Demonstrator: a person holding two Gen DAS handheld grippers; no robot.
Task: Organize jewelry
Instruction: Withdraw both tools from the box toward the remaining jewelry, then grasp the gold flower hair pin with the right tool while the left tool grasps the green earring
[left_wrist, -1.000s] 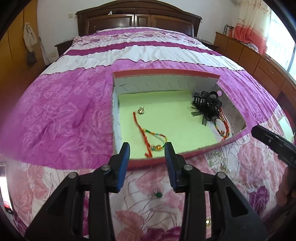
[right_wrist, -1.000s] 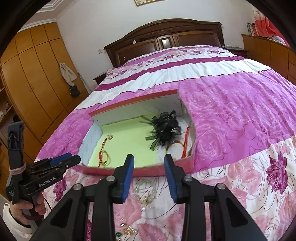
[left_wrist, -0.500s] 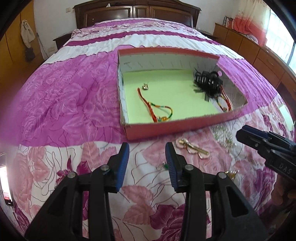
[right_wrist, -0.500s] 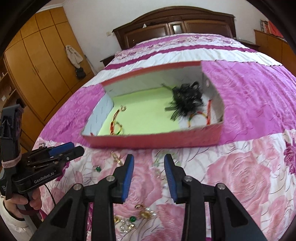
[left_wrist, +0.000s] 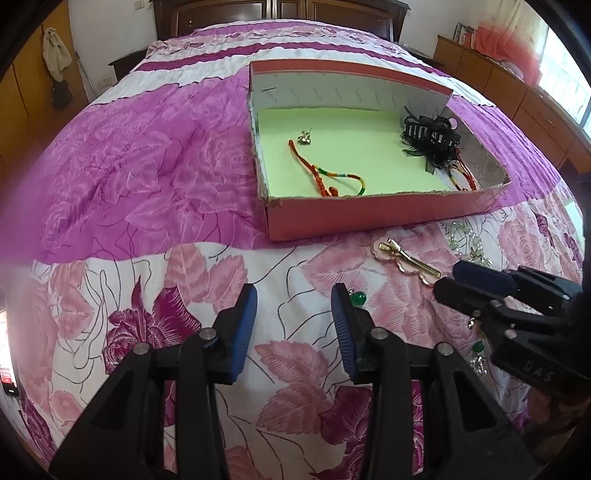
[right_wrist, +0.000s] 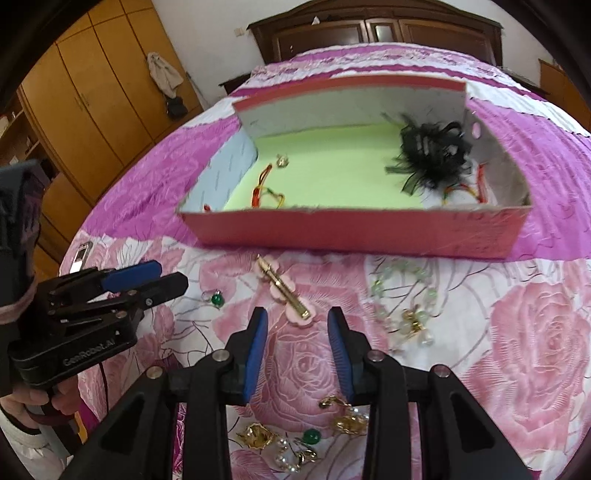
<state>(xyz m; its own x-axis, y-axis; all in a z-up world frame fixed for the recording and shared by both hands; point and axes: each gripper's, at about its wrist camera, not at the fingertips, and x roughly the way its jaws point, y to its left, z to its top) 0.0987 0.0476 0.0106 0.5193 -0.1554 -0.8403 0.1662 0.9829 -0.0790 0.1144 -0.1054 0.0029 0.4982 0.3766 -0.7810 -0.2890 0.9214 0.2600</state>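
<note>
A red box (left_wrist: 369, 214) (right_wrist: 351, 232) with a green floor lies on the bed. It holds a red cord bracelet (left_wrist: 321, 177), a small earring (left_wrist: 304, 137), a black feather hair claw (left_wrist: 430, 138) (right_wrist: 434, 149) and another cord bracelet (right_wrist: 461, 190). In front of it lie a pink-and-gold hair clip (left_wrist: 406, 258) (right_wrist: 286, 291), a green bead earring (left_wrist: 357, 298) (right_wrist: 217, 298), a pale bead necklace (right_wrist: 404, 306) and gold and pearl pieces (right_wrist: 314, 439). My left gripper (left_wrist: 293, 328) (right_wrist: 147, 277) is open and empty over the bedspread. My right gripper (right_wrist: 297, 347) (left_wrist: 461, 282) is open and empty just short of the hair clip.
The bed has a pink and magenta floral cover (left_wrist: 129, 155). A dark wooden headboard (right_wrist: 373, 33) stands at the back, wooden wardrobes (right_wrist: 85, 110) at the left, and low cabinets (left_wrist: 498, 81) at the right. A small silver device (right_wrist: 82, 254) lies near the bed's left edge.
Both grippers pulled back from the box and lowered toward the bedspread. The loose jewelry in front of the box has come into view. Both grippers stayed open and empty.
</note>
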